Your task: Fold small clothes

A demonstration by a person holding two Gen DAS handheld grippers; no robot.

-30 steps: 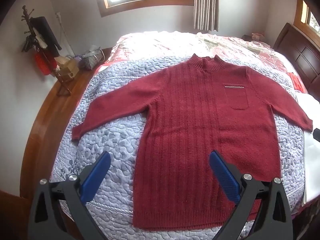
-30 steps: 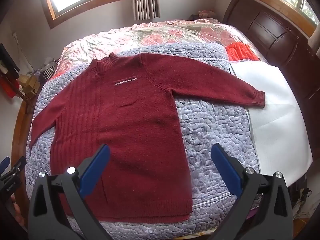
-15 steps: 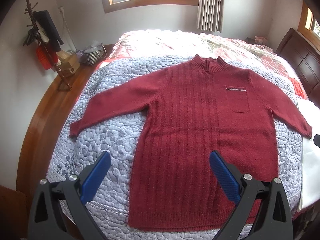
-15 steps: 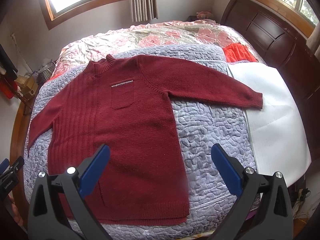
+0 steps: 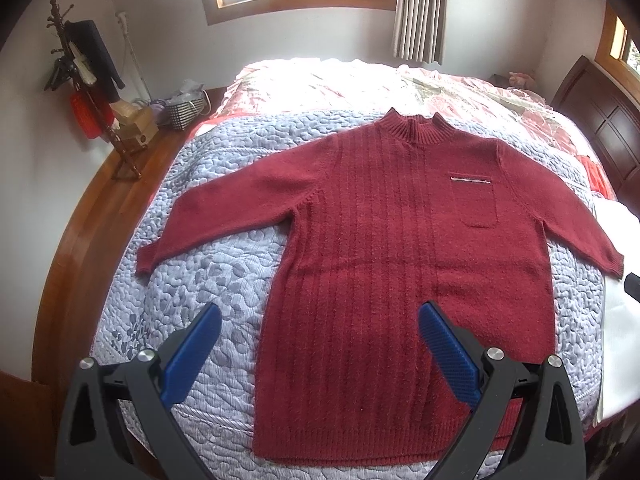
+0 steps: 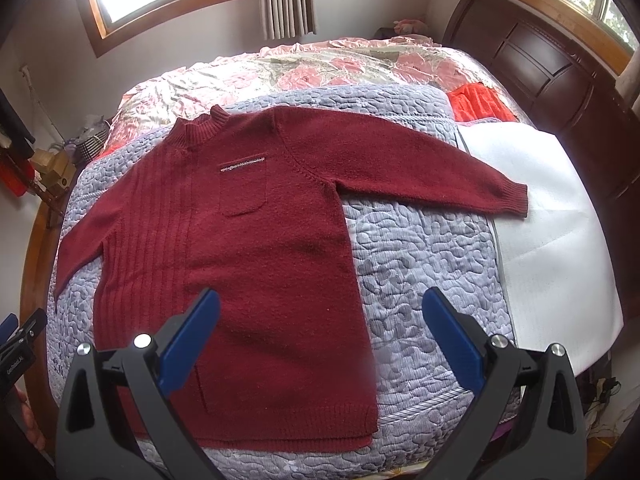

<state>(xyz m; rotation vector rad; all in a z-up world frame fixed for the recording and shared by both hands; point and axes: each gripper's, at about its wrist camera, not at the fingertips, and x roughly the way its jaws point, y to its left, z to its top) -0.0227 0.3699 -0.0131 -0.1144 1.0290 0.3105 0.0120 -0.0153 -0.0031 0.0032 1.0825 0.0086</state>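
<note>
**Sweater spread flat, both tools held above it with fingers apart**

Nearest each camera, the left tool (image 5: pixel 318 354) and the right tool (image 6: pixel 320 340) hang above the foot of the bed, each with its two blue fingers spread wide and nothing between them. The left tool's fingers (image 5: pixel 448 354) frame the sweater's lower left half and the quilt beside it; the right tool's frame its lower right edge and bare quilt. Neither touches the cloth. At the left edge of the right wrist view part of the left tool shows.

The sweater (image 5: pixel 400 260) is dark red and lies face up, flat on the quilt (image 5: pixel 208 276), hem toward the cameras and collar away. One half of the front is ribbed, the other plain with a chest pocket (image 6: pixel 243 186) trimmed by a pale strip. Both sleeves reach out and slant down; the cuff (image 6: pixel 514 200) on the pocket side rests on a white sheet (image 6: pixel 560 208) lying just beside the quilt.

Beyond the quilt a pink floral cover (image 6: pixel 340 68) spreads over the bed, with an orange-red cloth (image 6: pixel 478 104) near the dark wooden headboard (image 6: pixel 540 64). On the far side of the bed, a coat rack (image 5: pixel 86 80) stands on the wooden floor beside small boxes and a basket. Windows and a striped curtain (image 5: pixel 418 12) fill the far wall.
</note>
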